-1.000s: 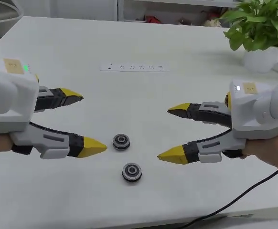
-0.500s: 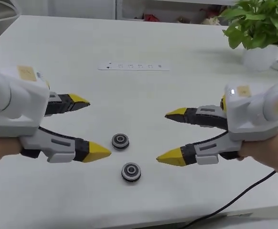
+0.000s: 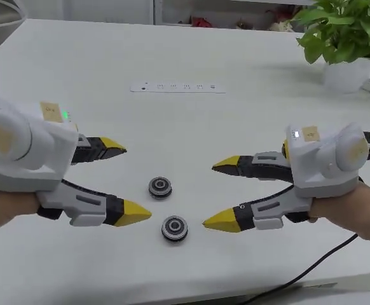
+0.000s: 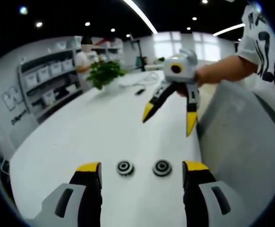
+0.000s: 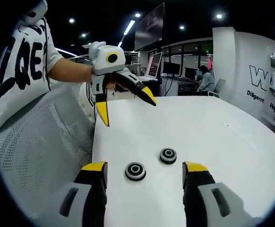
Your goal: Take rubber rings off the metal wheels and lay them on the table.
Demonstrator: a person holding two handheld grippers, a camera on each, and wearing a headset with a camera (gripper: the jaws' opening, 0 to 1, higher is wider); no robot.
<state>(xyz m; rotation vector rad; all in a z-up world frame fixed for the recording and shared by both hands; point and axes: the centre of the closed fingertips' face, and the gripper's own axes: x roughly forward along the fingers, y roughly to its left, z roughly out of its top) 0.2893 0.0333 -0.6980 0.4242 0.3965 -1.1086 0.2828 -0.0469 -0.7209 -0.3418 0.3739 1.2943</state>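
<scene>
Two small metal wheels with black rubber rings lie flat on the white table [image 3: 248,114]: a far wheel [image 3: 160,187] and a near wheel [image 3: 175,228]. My left gripper [image 3: 128,181] is open just left of them, its yellow tips apart and holding nothing. Opposite it, my right gripper [image 3: 213,194] is open too and faces the wheels from the right. In the left gripper view both wheels [image 4: 125,167] [image 4: 162,167] lie between the tips of my left gripper [image 4: 141,166]. The right gripper view has them [image 5: 168,155] [image 5: 135,171] just ahead of my right gripper [image 5: 144,166].
A white power strip [image 3: 177,88] lies further back on the table. A potted plant [image 3: 347,38] stands at the far right. A black cable [image 3: 312,267] trails off the table's front edge near my right hand. A grey mesh chair [image 5: 43,142] is beside the table.
Both grippers have come a little lower and closer to the wheels, still open. The wheels have not moved on the table.
</scene>
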